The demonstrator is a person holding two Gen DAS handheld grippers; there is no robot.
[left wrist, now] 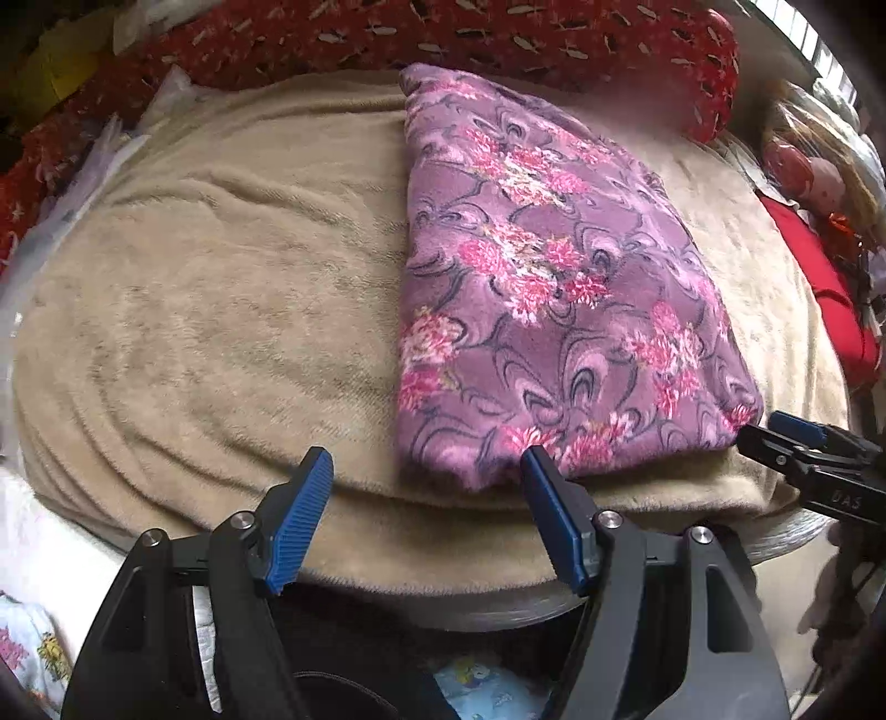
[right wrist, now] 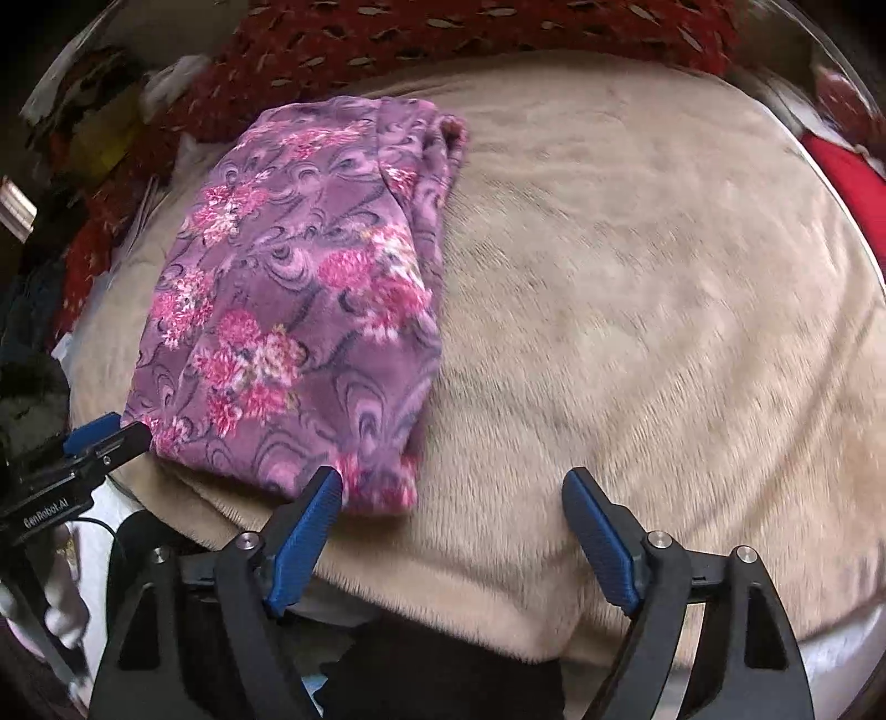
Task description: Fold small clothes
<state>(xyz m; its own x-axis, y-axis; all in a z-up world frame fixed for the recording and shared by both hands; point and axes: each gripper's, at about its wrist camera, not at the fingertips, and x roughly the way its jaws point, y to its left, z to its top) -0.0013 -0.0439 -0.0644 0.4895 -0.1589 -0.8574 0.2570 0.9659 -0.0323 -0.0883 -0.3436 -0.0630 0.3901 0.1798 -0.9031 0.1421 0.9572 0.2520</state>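
A: Jaws?
B: Left gripper [left wrist: 426, 471] and right gripper [right wrist: 451, 487]: both spread wide, holding nothing.
A: Garment?
B: Folded purple floral garment [left wrist: 542, 288] lies flat on beige blanket [left wrist: 221, 288], its near edge just beyond both grippers.

A folded garment [left wrist: 542, 277] lies on a blanket [left wrist: 221, 288] that covers a round table [left wrist: 786, 540]. In the left wrist view it fills the centre and right of the frame, with bare blanket to its left. The left gripper [left wrist: 426, 471] sits at the bottom, one fingertip at the garment's near edge. The right gripper [left wrist: 775, 432] enters from the lower right, just beside the garment's near right corner. A patterned cloth [left wrist: 443, 33] runs behind the table along the top.
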